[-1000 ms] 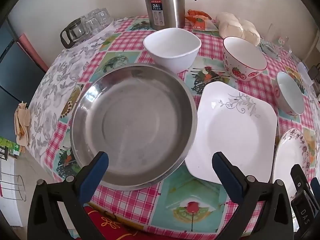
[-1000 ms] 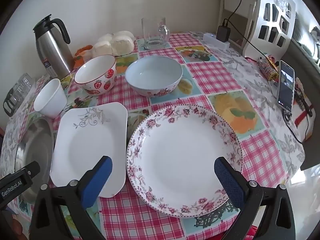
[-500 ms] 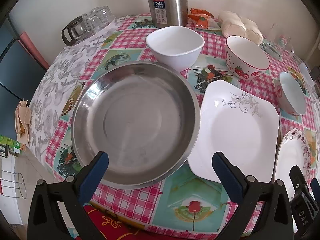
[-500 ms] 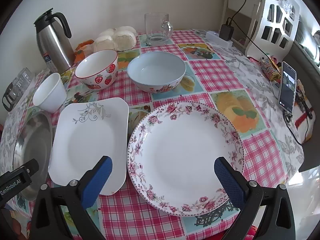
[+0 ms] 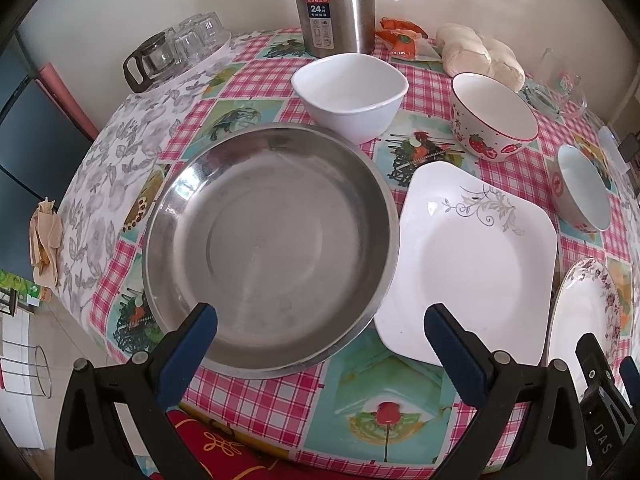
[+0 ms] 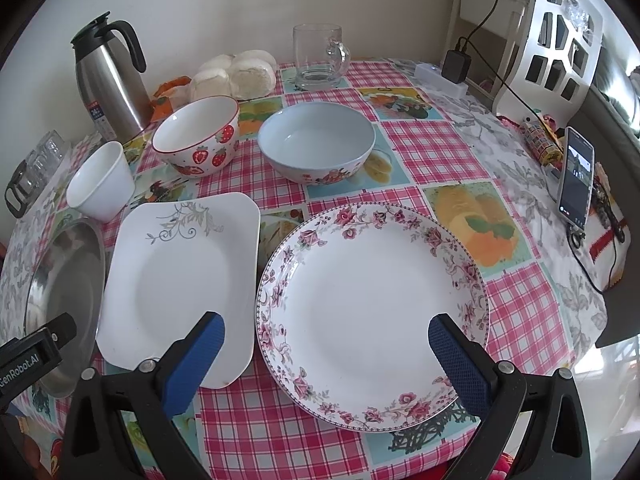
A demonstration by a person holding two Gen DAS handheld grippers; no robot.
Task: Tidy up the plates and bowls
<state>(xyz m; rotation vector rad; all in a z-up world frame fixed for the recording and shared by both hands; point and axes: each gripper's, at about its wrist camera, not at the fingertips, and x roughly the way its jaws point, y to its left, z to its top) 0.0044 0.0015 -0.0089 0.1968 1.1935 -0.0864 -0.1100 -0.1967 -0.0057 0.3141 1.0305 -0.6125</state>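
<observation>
A round steel basin sits near the table's front left, with a square white plate to its right and a floral round plate right of that. Behind stand a white bowl, a strawberry bowl and a pale blue bowl. My left gripper is open and empty, hovering over the basin's near rim. My right gripper is open and empty, hovering over the floral plate's near edge.
A steel thermos, glass cups, buns and a glass mug stand along the back. A phone, cable and power strip lie at the right. The table edge is just below the grippers.
Both grippers have moved slightly forward and up over the table; the dishes sit a little lower in both views. Nothing was touched or moved.
</observation>
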